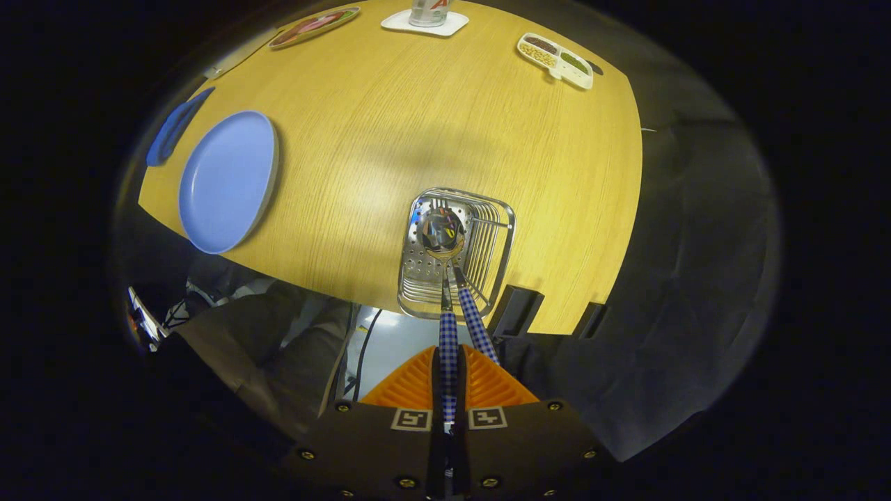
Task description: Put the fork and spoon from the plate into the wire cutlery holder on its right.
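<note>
Gripper (449, 390) fingers at lower centre are pinched tight on the spoon (445, 278) handle, its bowl down in the wire cutlery holder (502, 240). Left sits the blue plate (226, 182); the fork (475, 323) leans just right of the spoon, inside the holder.

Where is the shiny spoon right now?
In the gripper view, the shiny metal spoon with the blue checked handle is pinched between the orange gripper fingers, its bowl down inside the silver wire cutlery holder, beside another checked handle.
</note>
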